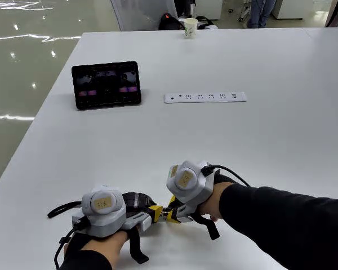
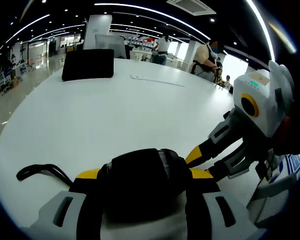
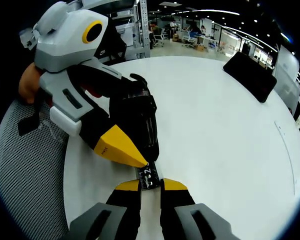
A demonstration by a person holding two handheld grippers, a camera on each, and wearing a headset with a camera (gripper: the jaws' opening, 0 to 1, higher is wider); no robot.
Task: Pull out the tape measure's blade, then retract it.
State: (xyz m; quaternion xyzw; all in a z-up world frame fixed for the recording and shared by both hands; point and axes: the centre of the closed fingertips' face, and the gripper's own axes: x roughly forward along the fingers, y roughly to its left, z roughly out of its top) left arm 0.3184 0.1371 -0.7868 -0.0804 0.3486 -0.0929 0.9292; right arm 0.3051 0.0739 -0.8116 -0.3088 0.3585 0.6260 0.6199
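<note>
Tape measure [image 1: 136, 202] sits at the lower centre of the head view, its black case clamped between the left gripper's [image 1: 150, 210] jaws. Its blade [image 3: 147, 176] is out a short way, pinched in the right gripper's [image 3: 150, 185] narrow jaws. On the white table [image 1: 242, 146], a tablet [image 1: 106, 84] and power strip [image 1: 205, 97] lie well apart, upper centre.

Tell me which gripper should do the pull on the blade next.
Right. The right gripper pinches the blade tip, barely out, while the left gripper clamps the tape measure case, so it looks best as the anchor.
</note>
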